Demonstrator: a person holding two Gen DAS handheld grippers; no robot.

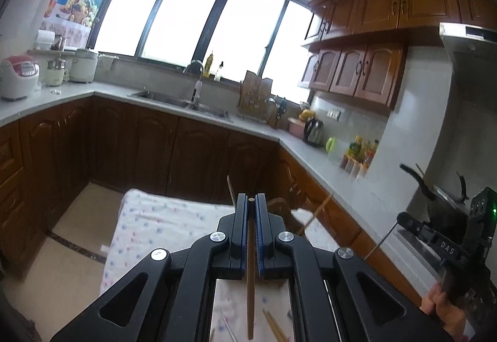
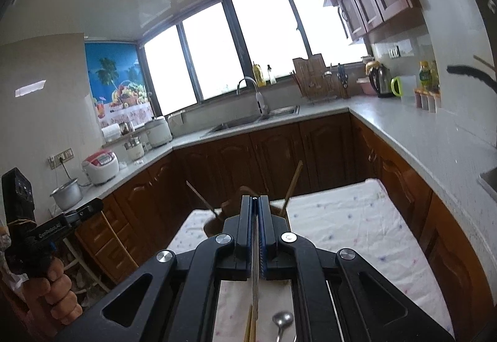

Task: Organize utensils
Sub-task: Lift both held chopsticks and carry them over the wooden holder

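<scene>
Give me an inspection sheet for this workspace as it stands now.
Surface: table under a floral cloth, mostly bare on the right.
Job's things: wooden chopstick clamped in the left tool; a thin metal utensil clamped in the right tool; brown holder at the far edge with sticks leaning in it; loose chopsticks and a spoon on the cloth.
Clutter: nothing seen on the cloth beyond the utensils.
Grippers: both tools shut on their loads, raised above the cloth.
Cables: nothing seen.
Surroundings: kitchen with sink, kettle, rice cooker, wooden cabinets, bright window.
</scene>
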